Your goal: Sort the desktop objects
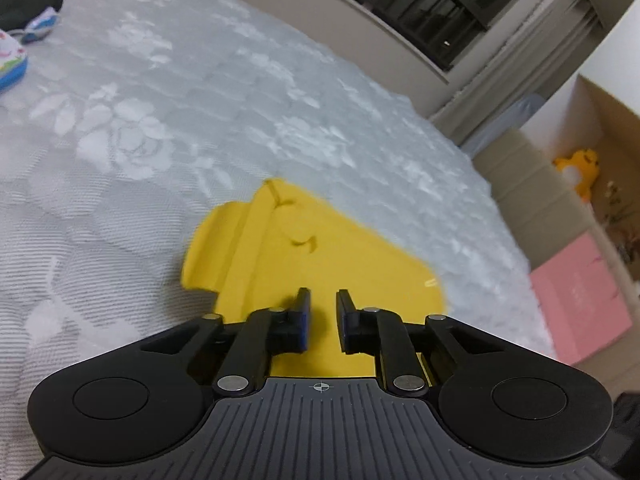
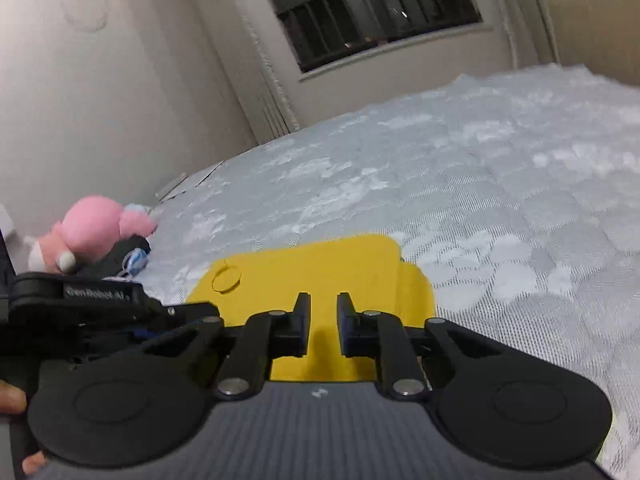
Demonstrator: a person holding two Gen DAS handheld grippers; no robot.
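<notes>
A flat yellow pouch [image 1: 320,248] with a flap and a round tab lies on the grey lace bed cover [image 1: 180,128]. My left gripper [image 1: 322,294] sits over the pouch's near edge. Its jaws stand a narrow gap apart with yellow showing through, and I see no pinch. In the right wrist view the same yellow pouch [image 2: 320,268] lies under my right gripper [image 2: 323,298]. Those jaws are equally narrow, and whether the pads press on the pouch is unclear. The left gripper's black housing [image 2: 96,296] reaches in at the pouch's left corner.
A pink plush toy [image 2: 96,228] and dark items lie at the bed's left side. A blue-rimmed patterned object [image 1: 12,68] is nearby. Off the bed's right edge are a pink box [image 1: 580,300] and a cardboard box holding a yellow toy [image 1: 576,168]. The wall and a window [image 2: 372,12] are behind.
</notes>
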